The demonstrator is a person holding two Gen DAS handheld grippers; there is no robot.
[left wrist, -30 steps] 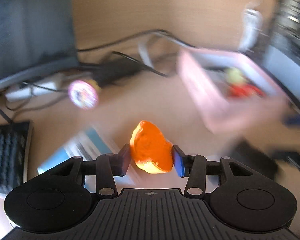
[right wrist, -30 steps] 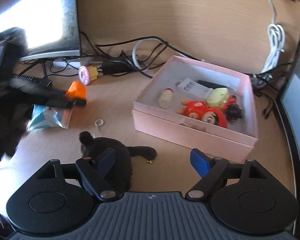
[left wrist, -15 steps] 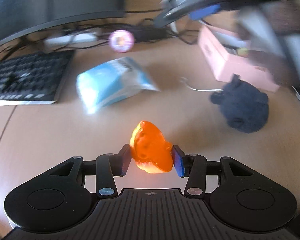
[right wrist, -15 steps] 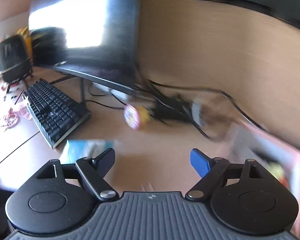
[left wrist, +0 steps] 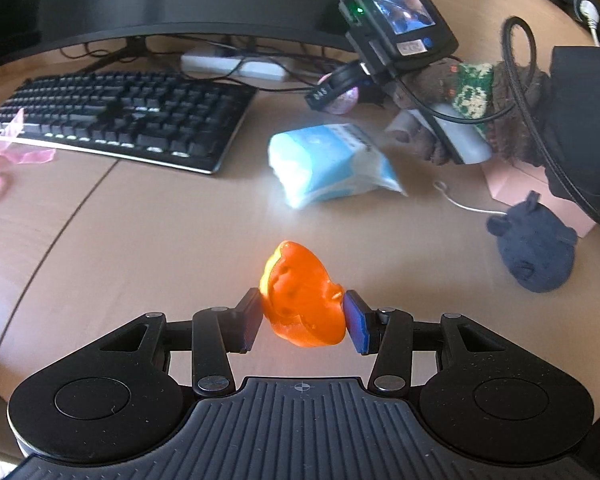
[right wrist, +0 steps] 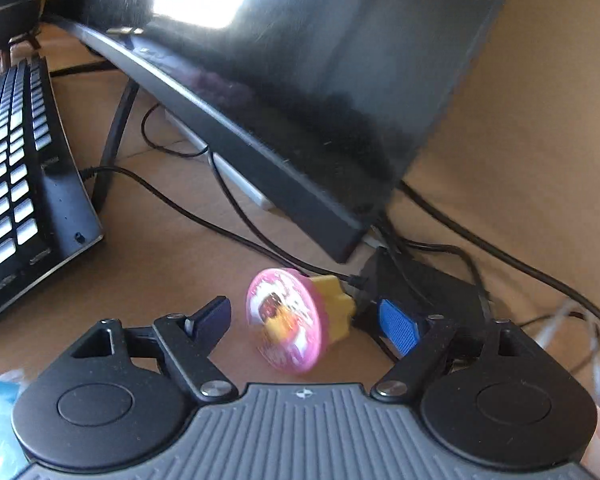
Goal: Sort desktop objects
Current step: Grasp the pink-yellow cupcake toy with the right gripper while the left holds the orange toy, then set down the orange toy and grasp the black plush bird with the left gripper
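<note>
The left gripper (left wrist: 303, 318) is clamped on an orange toy (left wrist: 302, 300), both pads pressing its sides, above the bare desk (left wrist: 140, 248). Ahead of it lie a blue packet (left wrist: 332, 168) and, to the right, a dark plush toy (left wrist: 534, 248). The right gripper (right wrist: 306, 320) is closing; a pink disc toy (right wrist: 286, 314) with a yellow back sits between its fingers, apparently untouched, though blur obscures the edges. A keyboard (right wrist: 8, 184) lies to its left, a monitor (right wrist: 300, 92) ahead.
</note>
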